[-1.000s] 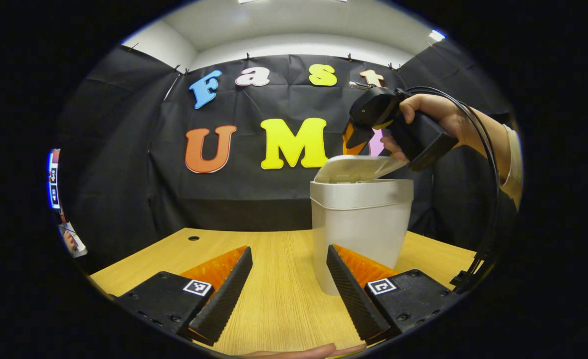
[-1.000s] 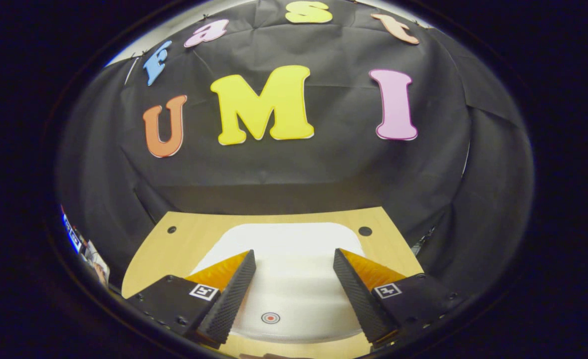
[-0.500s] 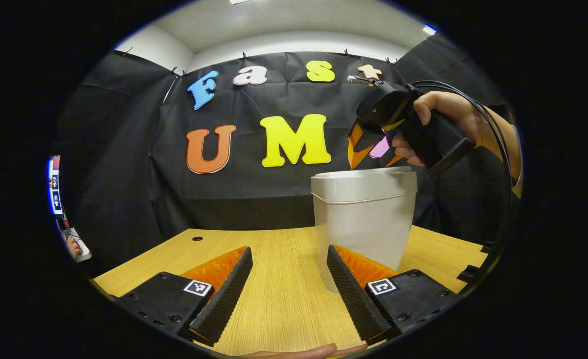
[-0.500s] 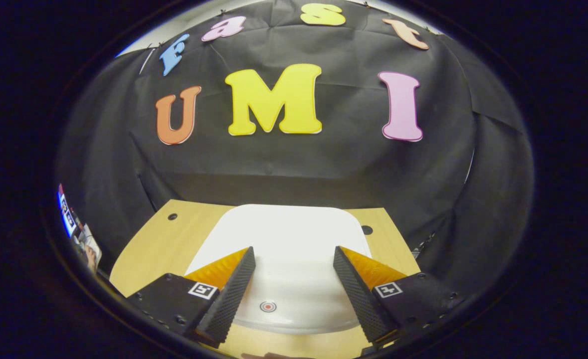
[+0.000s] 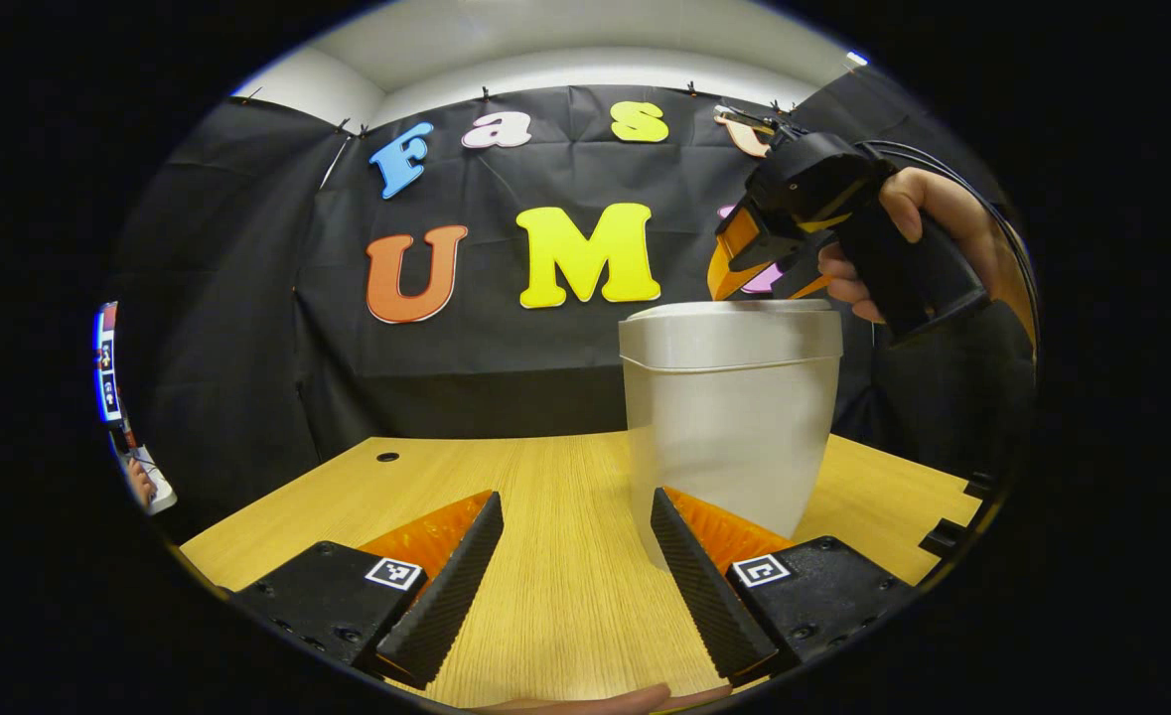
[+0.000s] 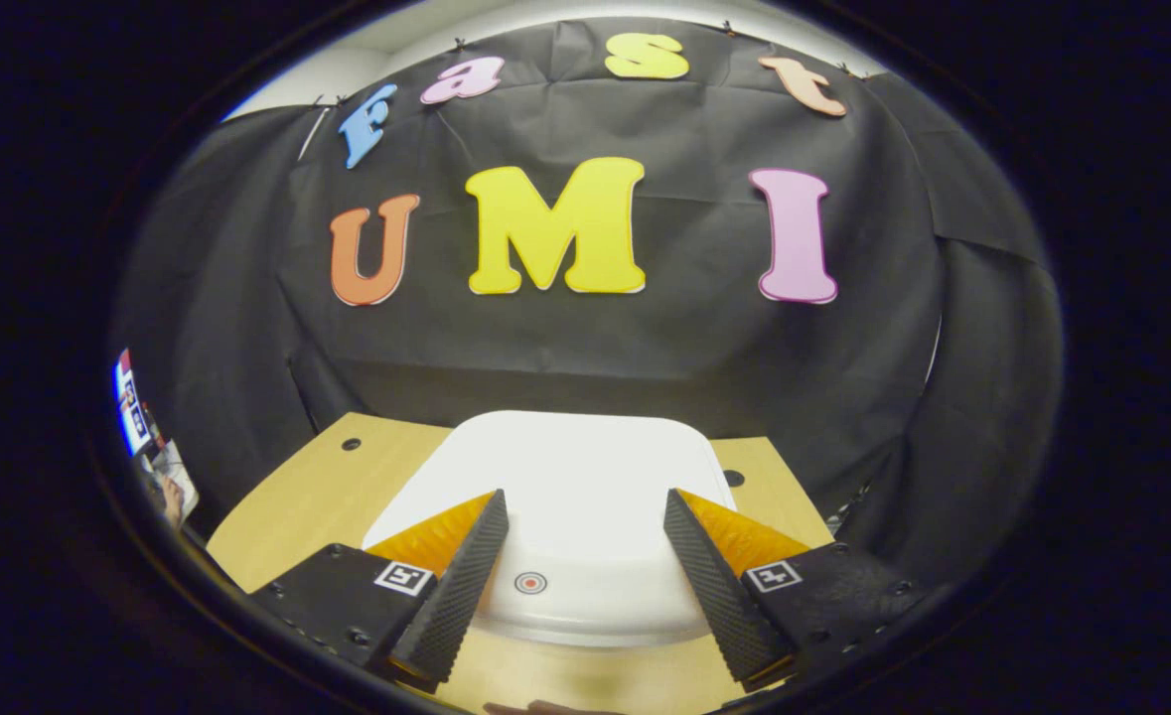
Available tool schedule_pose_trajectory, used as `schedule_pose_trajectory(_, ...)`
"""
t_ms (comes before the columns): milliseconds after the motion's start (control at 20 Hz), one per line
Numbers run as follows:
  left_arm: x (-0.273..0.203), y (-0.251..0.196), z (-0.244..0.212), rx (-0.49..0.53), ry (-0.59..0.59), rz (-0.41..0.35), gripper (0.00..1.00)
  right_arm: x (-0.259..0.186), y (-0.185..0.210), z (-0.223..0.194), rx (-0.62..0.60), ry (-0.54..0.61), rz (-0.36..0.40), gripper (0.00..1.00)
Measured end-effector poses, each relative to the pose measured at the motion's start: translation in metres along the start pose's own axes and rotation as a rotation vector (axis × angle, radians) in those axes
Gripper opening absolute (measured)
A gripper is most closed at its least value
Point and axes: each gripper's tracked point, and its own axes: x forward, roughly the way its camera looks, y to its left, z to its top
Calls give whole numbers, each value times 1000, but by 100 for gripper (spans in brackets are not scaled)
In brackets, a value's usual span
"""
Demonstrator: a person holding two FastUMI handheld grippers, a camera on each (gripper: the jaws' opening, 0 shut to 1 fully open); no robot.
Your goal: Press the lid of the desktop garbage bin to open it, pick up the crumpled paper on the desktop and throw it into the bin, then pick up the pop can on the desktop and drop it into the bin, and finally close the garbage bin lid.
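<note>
Right gripper [image 6: 585,576] open, empty, above closed lid [image 6: 555,497] of bin [image 5: 729,417] on table [image 5: 545,576]. Left gripper [image 5: 575,576] open, empty. Bin likely light, rigid plastic; lid's marked dot [image 6: 530,583] probably press point.

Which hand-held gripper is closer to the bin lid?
Right. The right hand-held gripper hovers just above the lid; the left hand-held gripper sits low by the bin base.

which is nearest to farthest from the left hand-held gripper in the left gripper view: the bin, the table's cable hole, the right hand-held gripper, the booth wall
1. Bin: just ahead, right of the left hand-held gripper.
2. Right hand-held gripper: above the bin's closed lid, upper right.
3. Cable hole: far left of the table; its order with the right hand-held gripper is too close to call.
4. Booth wall: behind the table.
</note>
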Motion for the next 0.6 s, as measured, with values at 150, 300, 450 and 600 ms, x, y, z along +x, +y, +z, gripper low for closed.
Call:
schedule_pose_trajectory(150, 2, -4, -3, 13, 3, 1, 97, 3, -3, -1, 33, -78, 42, 96)
schedule_pose_trajectory(300, 4, -8, -8, 17, 15, -7, 97, 3, -3, -6, 15, -191, 41, 99)
schedule_pose_trajectory(450, 6, -10, -13, 27, 29, -4, 97, 5, -3, -9, 28, -274, 34, 98)
schedule_pose_trajectory(600, 9, -12, -17, 21, 40, -8, 97, 5, -3, -9, 28, -333, 23, 100)
